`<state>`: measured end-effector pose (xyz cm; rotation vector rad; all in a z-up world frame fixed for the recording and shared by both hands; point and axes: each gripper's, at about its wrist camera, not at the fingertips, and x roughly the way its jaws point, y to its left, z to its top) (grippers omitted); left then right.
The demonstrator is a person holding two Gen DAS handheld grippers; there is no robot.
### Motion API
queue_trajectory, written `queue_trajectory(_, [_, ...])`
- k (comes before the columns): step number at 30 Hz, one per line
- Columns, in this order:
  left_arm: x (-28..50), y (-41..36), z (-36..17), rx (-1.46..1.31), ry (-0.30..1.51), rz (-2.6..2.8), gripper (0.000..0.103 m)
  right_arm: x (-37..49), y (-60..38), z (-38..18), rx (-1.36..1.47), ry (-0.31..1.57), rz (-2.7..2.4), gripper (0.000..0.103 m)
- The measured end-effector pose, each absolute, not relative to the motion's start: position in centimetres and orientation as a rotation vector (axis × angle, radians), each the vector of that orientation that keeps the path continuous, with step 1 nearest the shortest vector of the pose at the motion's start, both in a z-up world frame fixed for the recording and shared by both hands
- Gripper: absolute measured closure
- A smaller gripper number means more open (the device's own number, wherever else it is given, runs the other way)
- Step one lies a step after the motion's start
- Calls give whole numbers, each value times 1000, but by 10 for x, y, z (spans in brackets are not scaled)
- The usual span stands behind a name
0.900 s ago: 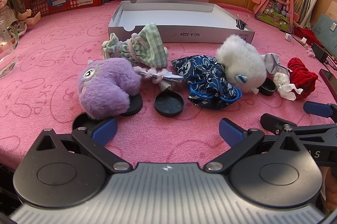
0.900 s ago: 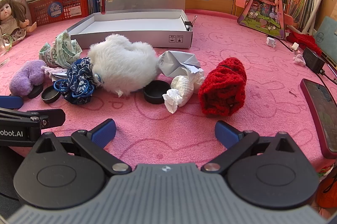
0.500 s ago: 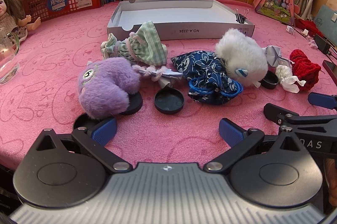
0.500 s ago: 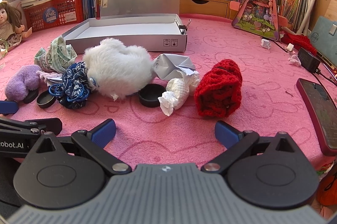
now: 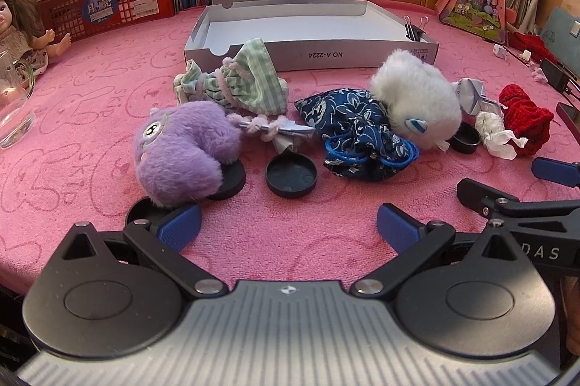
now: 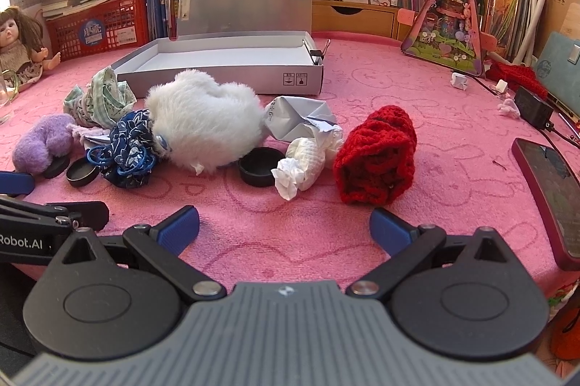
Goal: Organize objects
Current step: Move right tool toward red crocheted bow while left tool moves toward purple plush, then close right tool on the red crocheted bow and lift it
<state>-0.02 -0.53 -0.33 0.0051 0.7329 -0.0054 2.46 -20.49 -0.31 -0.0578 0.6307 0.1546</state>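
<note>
Soft toys and cloth are lying jumbled w/ caps on the pink cloth [image 5: 90, 103], just in front of the open box [image 5: 311, 50], which is sitting empty: purple plush [image 5: 181, 150] resting on one black cap [image 5: 228, 181], white plush [image 6: 203, 121] leaning over the blue pouch [image 5: 362, 139] and another cap [image 6: 259, 166], red knit [image 6: 377, 157] beside a tissue wad [image 6: 306, 163]. Left gripper [image 5: 288, 226] and right gripper [image 6: 284, 226] are both hovering at the near edge, jaws spread wide, holding nothing. Risks, prob.: a grab at either plush is likely dragging a neighbour along, since pouch cords and fur are touching; flat caps are likely slipping from the pads; grippers, close side by side, could be bumping; the phone [image 6: 551, 197] at the table edge could be getting knocked off.
</note>
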Motion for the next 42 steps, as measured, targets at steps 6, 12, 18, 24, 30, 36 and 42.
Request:
queue_trajectory(6, [-3,-2,2,-19,716,-21,0,19,-214,0,-77,617,139,0])
queue_trajectory(12, [-12,2,27,-4,588,-15,0,18,-232,17,-115,514,102,0])
queue_trajectory(18, [-15,14,42,59,469,66,0,37,-259,22,-71,495,10,0])
queue_trajectory(24, [4,33,30,28,523,160,0,56,-264,17,-43,474,-26,0])
queue_trajectory(30, [17,34,10,45,566,197,0,71,-258,-2,-87,514,-84,0])
queue_trajectory(36, [22,34,-2,47,597,203,0,70,-261,-7,-65,518,-81,0])
queue_trajectory(42, [23,36,-4,47,601,208,0,52,-265,0,-105,520,-35,3])
